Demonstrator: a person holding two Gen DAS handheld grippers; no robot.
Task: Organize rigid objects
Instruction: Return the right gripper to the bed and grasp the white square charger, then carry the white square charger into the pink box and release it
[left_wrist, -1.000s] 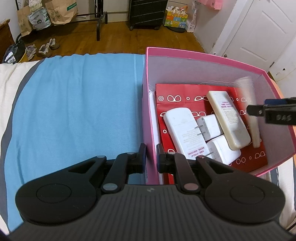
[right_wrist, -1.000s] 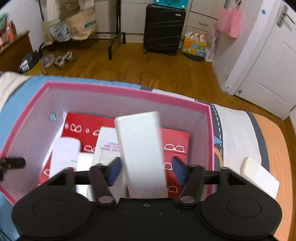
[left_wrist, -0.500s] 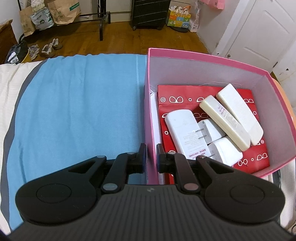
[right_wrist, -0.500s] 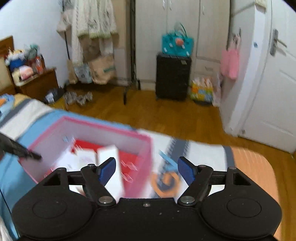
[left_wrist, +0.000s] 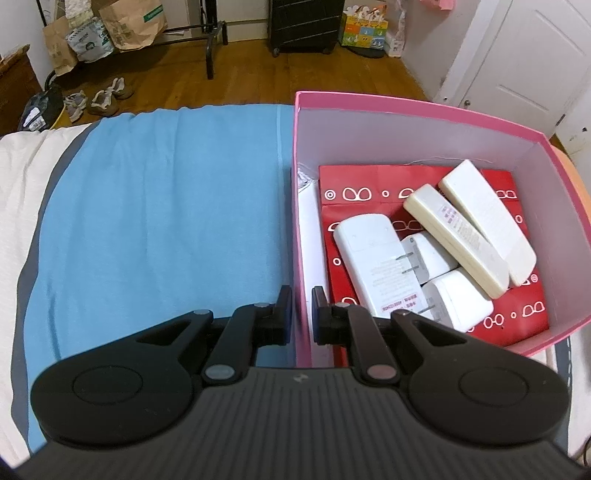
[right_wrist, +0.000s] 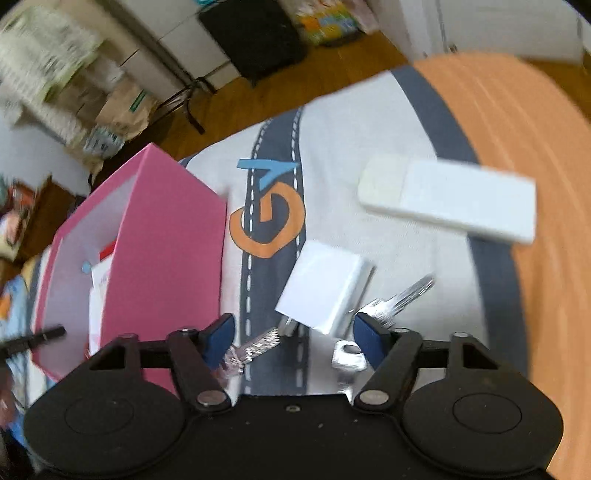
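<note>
- The left gripper (left_wrist: 302, 308) is sitting nearly closed, its two black fingers pinching the near left wall of the pink box (left_wrist: 424, 117), one finger outside and one inside.
- The pink box is a rigid cardboard rectangle with a pale matte inside, resting on the bed at 3 o'clock from the blue sheet (left_wrist: 159, 206).
- Inside it, a red printed card (left_wrist: 354, 184) is lining the bottom, and five white plastic pieces are lying on top.
- A flat white power bank (left_wrist: 376, 258) is lying toward 9 o'clock in the box, touching two blocky white chargers (left_wrist: 432, 253) with metal prongs showing.
- A cream remote (left_wrist: 456, 240) is lying slanted across the chargers, and a white remote (left_wrist: 487, 218) is lying just beside it at 3 o'clock, both long, smooth and round-edged.
- The right gripper (right_wrist: 293, 341) is standing wide open and gripping nothing, its blue-padded fingers hovering over the patterned bedcover (right_wrist: 332, 147).
- Between those fingers, toward 12 o'clock, a small white square block (right_wrist: 323, 288) is lying on the cover, smooth and sharp-cornered.
- Shiny metal keys (right_wrist: 399, 299) are lying at 3 o'clock from the block, touching it; another blurred metallic piece (right_wrist: 255, 347) is lying by the left finger.
- A long white remote-like bar (right_wrist: 447, 197) is lying farther off at 1 o'clock, well apart from the block.
- In this view the pink box is sitting at 9 o'clock from the block.
</note>
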